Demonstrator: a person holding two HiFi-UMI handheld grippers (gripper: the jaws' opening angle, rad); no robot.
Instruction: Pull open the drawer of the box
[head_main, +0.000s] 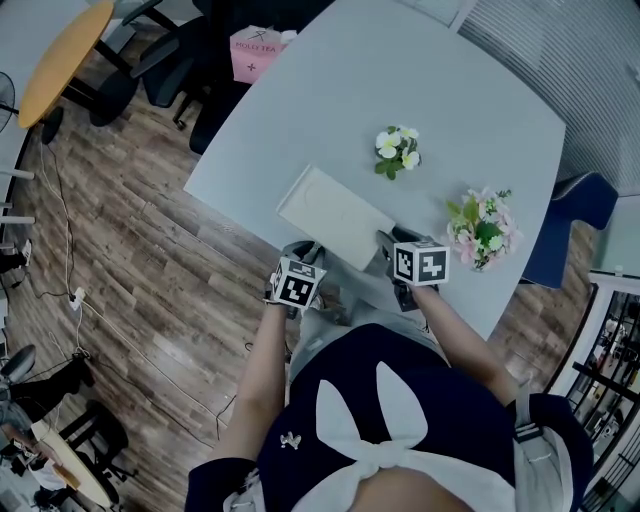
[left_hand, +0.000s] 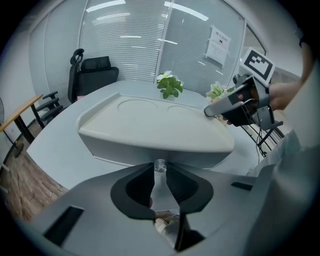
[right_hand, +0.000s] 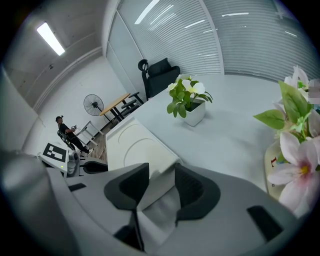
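Note:
A flat white box (head_main: 330, 205) lies near the table's front edge, in front of the person. In the left gripper view its drawer front faces me, and a small clear knob (left_hand: 160, 165) sticks out of it. My left gripper (left_hand: 160, 168) has its dark pads closed in on that knob from both sides. It sits at the box's near left end (head_main: 308, 252). My right gripper (right_hand: 161, 172) straddles the box's near right corner (right_hand: 132, 142), with the white wall filling the gap between its pads. One of its fingers (left_hand: 216, 110) rests on the box top.
A white pot of white flowers (head_main: 397, 150) stands behind the box. A pink bouquet (head_main: 483, 230) stands close to the right gripper (head_main: 388, 242). The grey table (head_main: 420, 70) ends just before the person. Office chairs (head_main: 165, 70) and a pink bag (head_main: 255, 52) lie beyond.

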